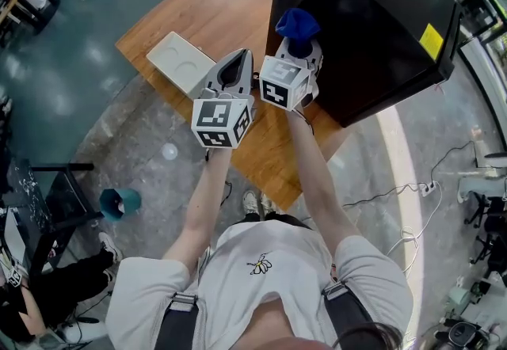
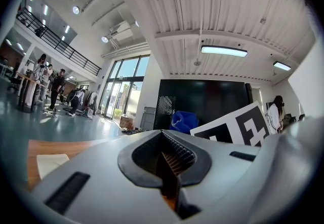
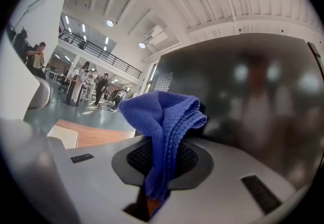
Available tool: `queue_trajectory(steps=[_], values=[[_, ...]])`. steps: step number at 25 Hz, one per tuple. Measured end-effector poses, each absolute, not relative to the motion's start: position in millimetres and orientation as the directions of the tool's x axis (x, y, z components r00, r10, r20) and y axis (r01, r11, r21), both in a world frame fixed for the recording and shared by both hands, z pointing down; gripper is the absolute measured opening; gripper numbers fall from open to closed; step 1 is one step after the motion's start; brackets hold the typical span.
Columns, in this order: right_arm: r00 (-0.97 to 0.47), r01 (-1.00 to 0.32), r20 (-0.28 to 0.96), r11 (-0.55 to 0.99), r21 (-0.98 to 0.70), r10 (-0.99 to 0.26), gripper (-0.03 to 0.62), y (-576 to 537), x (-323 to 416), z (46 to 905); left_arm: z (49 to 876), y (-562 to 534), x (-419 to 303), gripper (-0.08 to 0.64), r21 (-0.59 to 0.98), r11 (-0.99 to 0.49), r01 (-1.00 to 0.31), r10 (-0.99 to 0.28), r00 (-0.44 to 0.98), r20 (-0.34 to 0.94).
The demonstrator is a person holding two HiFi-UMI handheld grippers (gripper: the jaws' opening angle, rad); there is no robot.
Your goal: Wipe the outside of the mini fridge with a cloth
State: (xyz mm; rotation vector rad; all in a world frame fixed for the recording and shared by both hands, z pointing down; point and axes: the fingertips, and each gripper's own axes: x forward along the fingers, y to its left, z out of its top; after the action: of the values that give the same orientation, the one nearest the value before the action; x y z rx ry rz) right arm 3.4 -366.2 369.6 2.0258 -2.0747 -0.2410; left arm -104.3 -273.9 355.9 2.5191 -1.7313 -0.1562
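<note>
Overhead, the glossy black mini fridge [image 1: 364, 24] stands on a brown wooden table [image 1: 222, 8], with the blue knitted cloth [image 1: 297, 24] at the fridge face nearest the grippers; whether they touch cannot be told. Only the right gripper view shows the right gripper [image 3: 154, 187] pinching that cloth, the fridge's dark face close ahead. Beside the fridge, the left gripper [image 2: 169, 172] has its jaws pressed together on nothing.
</note>
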Motion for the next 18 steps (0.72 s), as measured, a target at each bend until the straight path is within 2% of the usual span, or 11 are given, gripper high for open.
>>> queue_trajectory(steps=[18], values=[[0.088,-0.952,0.018,-0.078,0.297,-0.996,0.072,-286,103,365,351,-240,-24,0.005,0.119,-0.456,-0.882,-0.890,0.454,-0.038]])
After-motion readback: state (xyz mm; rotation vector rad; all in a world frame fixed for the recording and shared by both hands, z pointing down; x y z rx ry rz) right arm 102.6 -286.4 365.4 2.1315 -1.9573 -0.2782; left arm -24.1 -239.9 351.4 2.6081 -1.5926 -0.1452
